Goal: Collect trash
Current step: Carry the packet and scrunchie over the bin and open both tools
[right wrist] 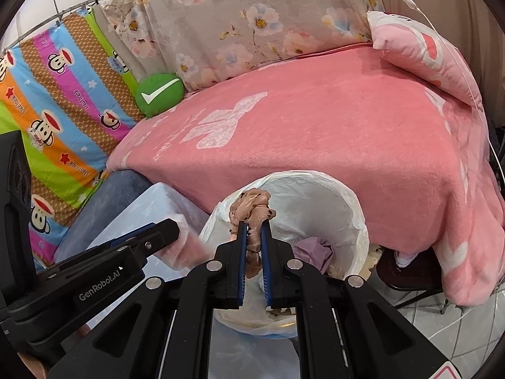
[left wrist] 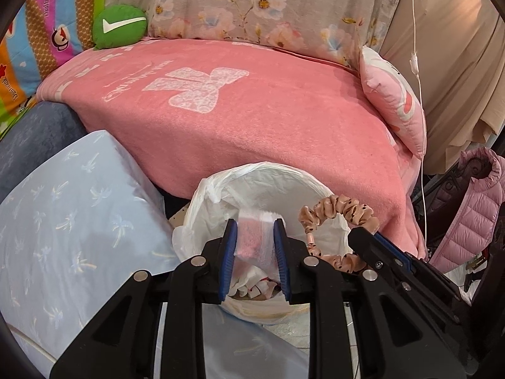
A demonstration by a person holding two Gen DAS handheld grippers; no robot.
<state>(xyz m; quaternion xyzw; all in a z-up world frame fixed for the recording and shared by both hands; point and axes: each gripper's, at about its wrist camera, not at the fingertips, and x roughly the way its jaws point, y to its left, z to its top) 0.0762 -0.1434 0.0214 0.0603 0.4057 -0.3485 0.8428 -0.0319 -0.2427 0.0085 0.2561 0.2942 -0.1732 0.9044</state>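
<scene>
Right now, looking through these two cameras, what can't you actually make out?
- Bottom of the lined bin: both views, hidden by the tongs and the items they hold.
- What the left tongs hold, a pink-white wad: blurred.
- The person holding the tongs: out of frame.
- Purple scrap in the bin: partly covered by the right tongs.

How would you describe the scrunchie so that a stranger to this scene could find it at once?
Start at the pink blanket over the bed, then drop to the white-lined bin at its near edge. Above the bin's rim, the right gripper pinches the scrunchie: a ruffled peach fabric ring with dark spots, unlike the pale tissue beside it.
</scene>
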